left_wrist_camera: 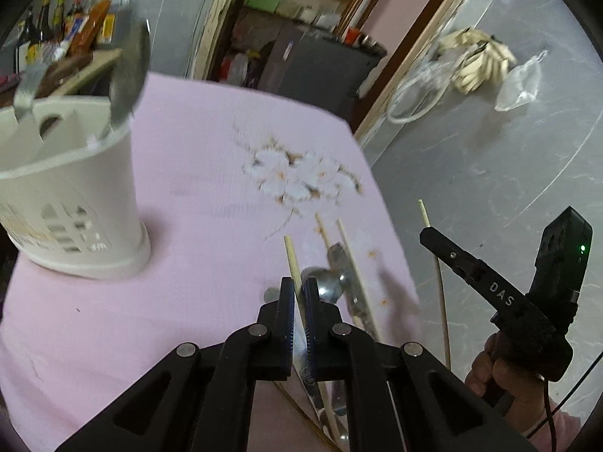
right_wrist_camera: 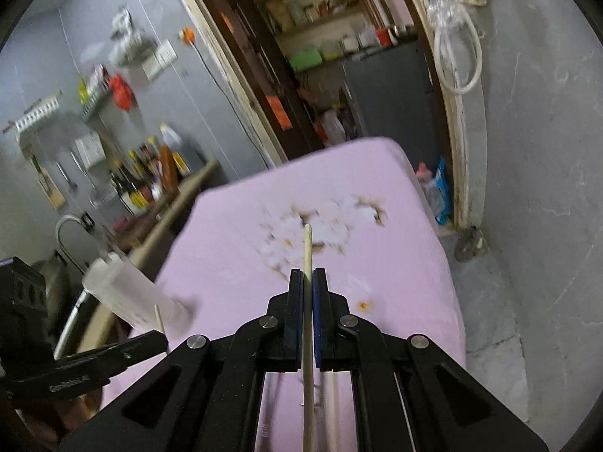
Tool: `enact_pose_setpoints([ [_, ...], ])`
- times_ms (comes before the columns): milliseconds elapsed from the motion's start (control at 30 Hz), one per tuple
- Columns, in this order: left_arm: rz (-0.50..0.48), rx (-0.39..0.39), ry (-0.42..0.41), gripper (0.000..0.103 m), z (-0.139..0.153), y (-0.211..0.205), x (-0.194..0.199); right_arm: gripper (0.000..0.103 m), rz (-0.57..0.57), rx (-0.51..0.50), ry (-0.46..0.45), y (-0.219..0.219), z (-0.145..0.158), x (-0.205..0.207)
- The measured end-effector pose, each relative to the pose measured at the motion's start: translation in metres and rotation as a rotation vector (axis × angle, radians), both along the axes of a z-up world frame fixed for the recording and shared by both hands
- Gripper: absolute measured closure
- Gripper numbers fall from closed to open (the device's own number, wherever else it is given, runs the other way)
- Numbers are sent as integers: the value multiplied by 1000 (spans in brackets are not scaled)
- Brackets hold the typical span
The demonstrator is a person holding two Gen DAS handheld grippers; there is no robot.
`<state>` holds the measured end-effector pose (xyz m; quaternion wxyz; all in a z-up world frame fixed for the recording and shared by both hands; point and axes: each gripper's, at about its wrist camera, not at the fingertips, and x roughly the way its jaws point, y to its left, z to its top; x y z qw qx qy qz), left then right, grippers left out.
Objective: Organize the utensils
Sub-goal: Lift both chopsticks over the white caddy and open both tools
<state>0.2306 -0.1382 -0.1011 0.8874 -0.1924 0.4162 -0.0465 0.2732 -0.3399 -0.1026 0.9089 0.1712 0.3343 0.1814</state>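
Left wrist view: a pink-clothed counter point(left_wrist_camera: 196, 173) is shown, bearing a white holder point(left_wrist_camera: 71, 196) at its left, in which a fork point(left_wrist_camera: 28, 86) and a ladle point(left_wrist_camera: 130, 75) stand upright. The left hand-held gripper point(left_wrist_camera: 299, 292) is seen clenched on a chopstick point(left_wrist_camera: 292, 260), above loose chopsticks point(left_wrist_camera: 352, 260) and a spoon point(left_wrist_camera: 326, 282) lying together on the cloth near the counter's right edge. The right hand-held gripper point(left_wrist_camera: 427, 231) is seen beyond that edge, grasping a second chopstick point(left_wrist_camera: 441, 293).

Right wrist view: the right hand-held gripper point(right_wrist_camera: 308, 271) is shown clamped on its chopstick point(right_wrist_camera: 307, 248), which is held over the counter point(right_wrist_camera: 395, 263). The holder point(right_wrist_camera: 128, 293) appears blurred at left.
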Motion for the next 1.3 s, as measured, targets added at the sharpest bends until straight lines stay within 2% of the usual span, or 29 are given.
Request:
enact_pose_setpoints([
  [233,-21,29,-122,99,41,10,-7,99,-33,113,-121,14,36,-8],
  [400,-31,43,-208,99,72,26,-9,99,-53,143,-229,32,60,-9],
  [467,-26,54,-243,99,86,35,-10,99,-51,149,-282,45,72,-8],
  [833,41,101,-383,99,144,104,-19,99,-18,227,-450,136,115,9],
  [1100,139,143,-444,99,173,173,-32,99,-39,314,-462,197,108,24],
  [1300,199,179,-436,99,168,214,-39,99,-136,328,-440,229,86,29],
])
